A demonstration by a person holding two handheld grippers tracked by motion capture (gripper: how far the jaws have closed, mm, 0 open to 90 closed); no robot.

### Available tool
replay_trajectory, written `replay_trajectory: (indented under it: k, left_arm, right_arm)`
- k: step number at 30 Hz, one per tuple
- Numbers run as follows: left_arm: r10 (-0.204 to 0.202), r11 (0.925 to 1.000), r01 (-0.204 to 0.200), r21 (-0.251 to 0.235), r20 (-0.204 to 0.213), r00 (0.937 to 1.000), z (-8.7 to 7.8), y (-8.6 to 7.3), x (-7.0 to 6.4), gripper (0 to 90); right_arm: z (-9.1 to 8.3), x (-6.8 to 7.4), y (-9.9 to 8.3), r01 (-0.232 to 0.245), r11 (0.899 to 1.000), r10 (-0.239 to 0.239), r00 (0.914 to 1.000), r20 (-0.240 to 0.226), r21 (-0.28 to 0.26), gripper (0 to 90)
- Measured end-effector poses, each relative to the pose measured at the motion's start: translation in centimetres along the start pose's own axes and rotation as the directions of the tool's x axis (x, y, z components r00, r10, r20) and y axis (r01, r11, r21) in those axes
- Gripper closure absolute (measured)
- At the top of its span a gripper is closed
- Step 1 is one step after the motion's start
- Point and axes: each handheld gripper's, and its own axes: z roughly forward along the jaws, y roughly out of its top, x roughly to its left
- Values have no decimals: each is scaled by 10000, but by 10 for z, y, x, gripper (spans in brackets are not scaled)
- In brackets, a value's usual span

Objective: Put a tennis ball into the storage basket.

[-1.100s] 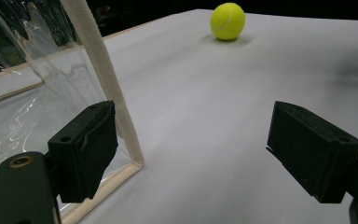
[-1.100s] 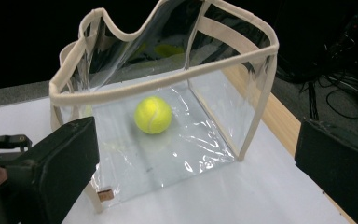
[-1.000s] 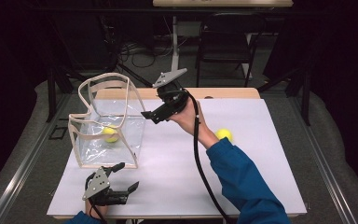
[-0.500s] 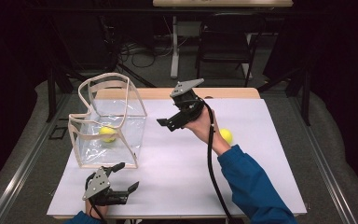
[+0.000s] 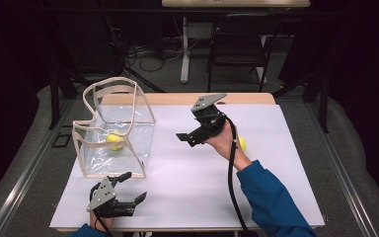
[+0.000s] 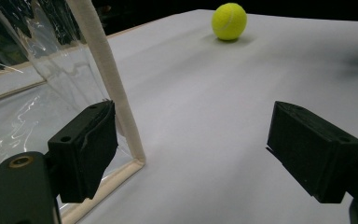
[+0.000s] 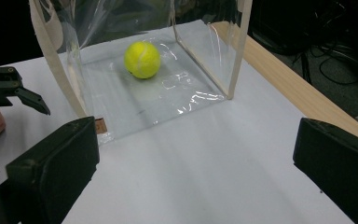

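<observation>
A clear plastic bag (image 5: pixel 128 123) with beige trim stands open on the left of the white table (image 5: pixel 197 187), with a yellow tennis ball (image 5: pixel 113 141) lying inside it. A second tennis ball (image 5: pixel 242 143) rests on the table, partly hidden behind the person's right hand. My right gripper (image 5: pixel 185 139) hangs open above mid-table and points at the bag (image 7: pixel 205 56) and its ball (image 7: pixel 142 59). My left gripper (image 5: pixel 135 186) lies open near the front edge, its left jaw beside the bag's corner trim (image 6: pixel 107 79). The far ball (image 6: pixel 229 21) lies ahead of it.
A strip of wooden tabletop (image 5: pixel 187 98) shows past the white sheet at the back. A chair (image 5: pixel 237 54) and stand legs lie beyond the table in the dark. Bare white surface spreads between the bag and the right-hand ball.
My right gripper has moved right and nearer, away from the bag's mouth, still open. The left gripper and both balls have stayed put.
</observation>
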Motion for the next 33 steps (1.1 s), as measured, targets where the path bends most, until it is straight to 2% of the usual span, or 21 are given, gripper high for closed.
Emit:
replay_trajectory:
  k: [33]
  left_arm:
    - [94,10000,-94,26,-72,9999,-2,0,-3,158]
  right_arm:
    - [-18,-4,-71,-642,9962,625,9976,296,587,6]
